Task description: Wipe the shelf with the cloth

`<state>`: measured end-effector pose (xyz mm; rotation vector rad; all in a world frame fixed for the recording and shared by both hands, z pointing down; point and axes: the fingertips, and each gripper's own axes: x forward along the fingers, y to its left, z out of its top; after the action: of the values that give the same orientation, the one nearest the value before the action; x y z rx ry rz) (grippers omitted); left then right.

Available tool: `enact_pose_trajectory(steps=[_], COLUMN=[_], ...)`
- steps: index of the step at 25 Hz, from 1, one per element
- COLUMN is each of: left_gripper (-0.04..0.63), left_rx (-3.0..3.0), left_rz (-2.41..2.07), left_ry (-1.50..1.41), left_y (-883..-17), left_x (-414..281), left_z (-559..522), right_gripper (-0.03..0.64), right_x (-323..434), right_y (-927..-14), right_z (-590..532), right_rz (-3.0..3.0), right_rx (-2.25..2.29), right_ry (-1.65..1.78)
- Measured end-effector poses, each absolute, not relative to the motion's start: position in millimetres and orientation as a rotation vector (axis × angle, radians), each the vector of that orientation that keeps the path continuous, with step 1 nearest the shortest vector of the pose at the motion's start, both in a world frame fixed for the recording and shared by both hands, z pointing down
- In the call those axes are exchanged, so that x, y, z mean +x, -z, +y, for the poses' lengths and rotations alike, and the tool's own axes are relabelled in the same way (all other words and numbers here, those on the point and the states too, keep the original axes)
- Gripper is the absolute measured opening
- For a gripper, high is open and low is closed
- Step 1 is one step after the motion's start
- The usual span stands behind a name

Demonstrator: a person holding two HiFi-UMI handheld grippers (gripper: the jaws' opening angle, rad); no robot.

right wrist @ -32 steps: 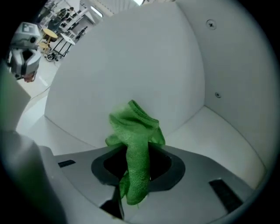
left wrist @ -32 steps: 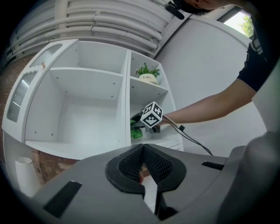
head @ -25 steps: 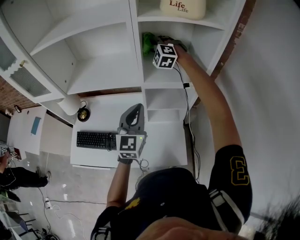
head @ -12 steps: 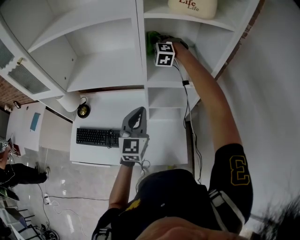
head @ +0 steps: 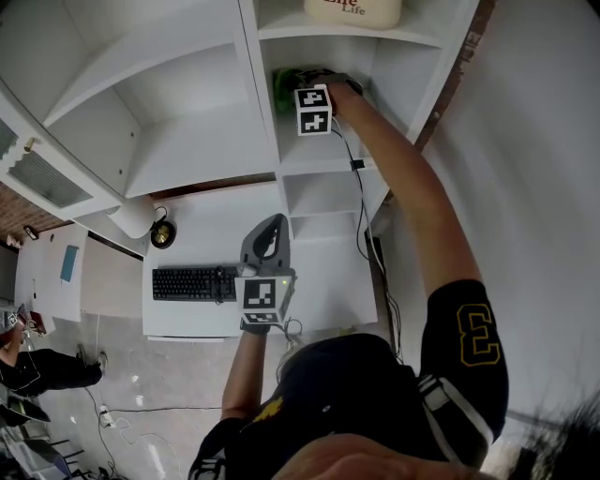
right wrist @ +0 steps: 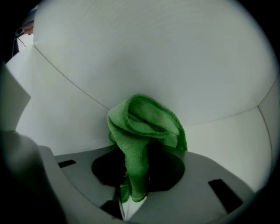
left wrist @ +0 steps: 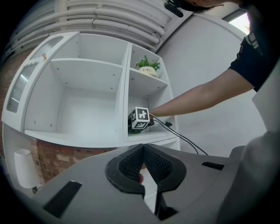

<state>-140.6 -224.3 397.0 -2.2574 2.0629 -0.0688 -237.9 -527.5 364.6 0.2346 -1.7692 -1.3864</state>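
Right gripper grips green cloth (bunched up) inside white shelf

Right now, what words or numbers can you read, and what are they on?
"Life": on the cream pot on the top shelf, partly cut off by the picture's edge.
"3": yellow, on the person's dark sleeve.
Keyboard keys: too small to read.

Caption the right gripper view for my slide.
Right gripper shut on a bunched green cloth inside a white shelf compartment.
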Motion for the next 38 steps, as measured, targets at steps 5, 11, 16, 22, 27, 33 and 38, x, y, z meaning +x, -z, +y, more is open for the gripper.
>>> enact_pose_trajectory(steps=[5,11,16,22,27,33,38], left_gripper=[0.018,0.018,0.018,0.018,0.018,0.018,0.018], left_rx=[-2.264,-2.268,-2.281,-2.305,-2.323,-2.332,-2.338], left_rz=[2.062,2.059,2.040,2.009,1.982,1.963,1.946], left_ry=[0.062,0.066,0.057,0.043,0.043,0.053,0.056], left_y=[-398,-400,-398,-394,-394,-394,-393], left_x=[-138,-136,-131,-125,-117,-112,-106], left_z=[-222,-223,-222,-226,-227,-227,-227], right_gripper=[0.098,0.098,0.095,0.095,0.094,0.094,0.094], right_x=[-229,-219,-205,-189,-174,-153,-143], right_y=[-365,-364,-366,-368,-370,-372,-374], right_z=[-531,-537,-541,-546,-554,-563,-567], right_rz=[-1.777,-1.747,-1.717,-1.649,-1.579,-1.427,-1.372], right_rx=[0.251,0.265,0.278,0.272,0.275,0.265,0.268], right_ry=[1.359,1.353,1.319,1.303,1.312,1.348,1.325])
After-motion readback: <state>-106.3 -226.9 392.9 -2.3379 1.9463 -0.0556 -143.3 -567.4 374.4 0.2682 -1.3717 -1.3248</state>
